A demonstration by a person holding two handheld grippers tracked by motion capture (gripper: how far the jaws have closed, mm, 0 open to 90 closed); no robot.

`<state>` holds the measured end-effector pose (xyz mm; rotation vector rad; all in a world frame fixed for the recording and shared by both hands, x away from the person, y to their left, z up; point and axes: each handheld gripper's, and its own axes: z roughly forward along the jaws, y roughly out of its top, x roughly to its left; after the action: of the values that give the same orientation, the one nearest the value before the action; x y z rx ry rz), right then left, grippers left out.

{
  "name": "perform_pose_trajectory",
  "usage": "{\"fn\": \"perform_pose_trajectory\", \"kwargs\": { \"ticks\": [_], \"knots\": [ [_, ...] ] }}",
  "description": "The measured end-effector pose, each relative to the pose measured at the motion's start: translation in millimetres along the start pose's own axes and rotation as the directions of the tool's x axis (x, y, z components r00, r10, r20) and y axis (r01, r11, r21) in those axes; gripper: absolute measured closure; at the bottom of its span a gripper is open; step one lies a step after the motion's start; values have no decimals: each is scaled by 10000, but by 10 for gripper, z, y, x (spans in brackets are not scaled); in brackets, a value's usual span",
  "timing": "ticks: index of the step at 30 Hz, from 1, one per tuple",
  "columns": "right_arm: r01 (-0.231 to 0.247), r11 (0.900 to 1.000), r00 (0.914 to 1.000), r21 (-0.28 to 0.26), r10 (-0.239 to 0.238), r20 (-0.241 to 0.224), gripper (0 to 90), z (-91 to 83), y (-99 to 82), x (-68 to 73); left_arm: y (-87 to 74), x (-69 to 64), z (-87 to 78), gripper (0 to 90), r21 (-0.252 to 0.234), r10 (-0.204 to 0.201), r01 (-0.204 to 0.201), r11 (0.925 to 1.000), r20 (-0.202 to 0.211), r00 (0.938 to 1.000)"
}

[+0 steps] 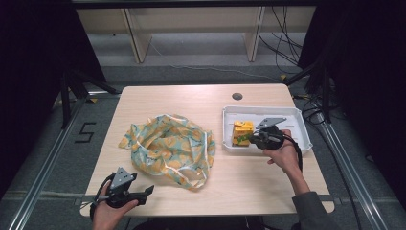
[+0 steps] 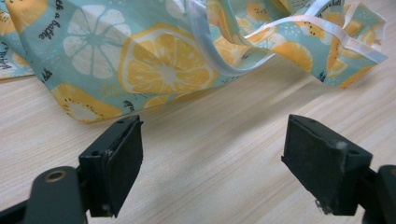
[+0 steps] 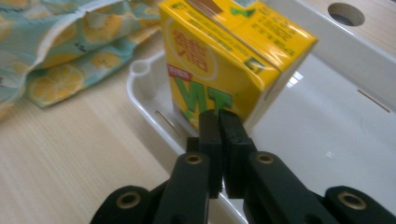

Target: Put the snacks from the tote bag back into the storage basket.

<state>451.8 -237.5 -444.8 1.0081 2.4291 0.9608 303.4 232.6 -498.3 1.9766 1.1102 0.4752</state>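
A yellow drink carton (image 1: 242, 132) stands upright at the left end of a white tray (image 1: 297, 117) on the right of the table. My right gripper (image 1: 251, 139) is at the carton's near side. In the right gripper view its jaws (image 3: 218, 126) are pressed together, shut, right in front of the carton's (image 3: 224, 60) lower corner, with nothing between them. A crumpled lemon-print cloth bag (image 1: 167, 146) lies mid-table. My left gripper (image 1: 146, 191) rests near the front left edge, open and pointing at the bag (image 2: 154, 60), its jaws (image 2: 212, 154) wide apart over bare wood.
The tray's (image 3: 327, 140) right part is bare white plastic. A round cable hole (image 1: 237, 96) sits in the tabletop behind the tray. The bag's white handles (image 2: 224, 65) trail toward the left gripper. Bare wood lies between bag and front edge.
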Motion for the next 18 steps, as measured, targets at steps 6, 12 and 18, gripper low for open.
{"fn": "perform_pose_trajectory", "kwargs": {
  "ticks": [6,12,18],
  "knots": [
    [-54,9992,9996,-399,43,-272,763,-116,70,163,1,10,-11,194,148,159,-159,9998,0,9999],
    [-178,9968,9988,-779,142,-466,543,-165,84,237,-3,-4,7,194,-47,-9,9,10000,-5,10000],
    [0,9960,9992,-891,-34,-386,395,-119,78,301,-3,5,1,194,71,84,-84,9999,-7,10000]
  ]
}}
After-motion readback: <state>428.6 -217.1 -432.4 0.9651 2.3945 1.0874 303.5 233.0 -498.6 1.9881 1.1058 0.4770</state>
